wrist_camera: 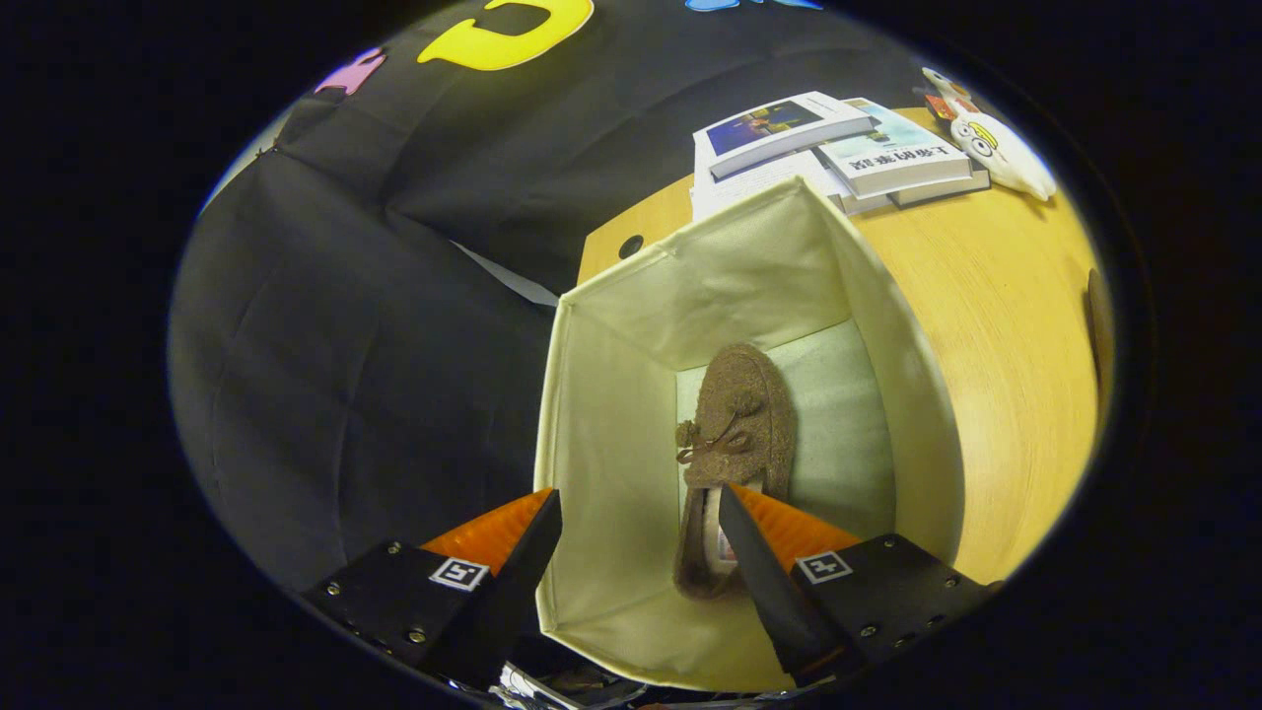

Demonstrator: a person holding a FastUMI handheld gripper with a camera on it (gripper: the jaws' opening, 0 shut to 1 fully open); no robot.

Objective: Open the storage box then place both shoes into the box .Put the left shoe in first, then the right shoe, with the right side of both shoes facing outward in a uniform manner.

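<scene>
Right now gripper (639, 513) hangs over open storage box (601, 434), fingers spread wide, gripping nothing. Left finger sits outside box's left wall, right finger over box interior, just above heel of shoe. Brown shoe (737, 434) with lace bow lies flat on box bottom, toe pointing away from fingers, heel nearest them. Box stands on wooden table (996, 335), at its left edge. Beyond box, stack of books (838, 148). White toy (991, 143) just right of books.
</scene>
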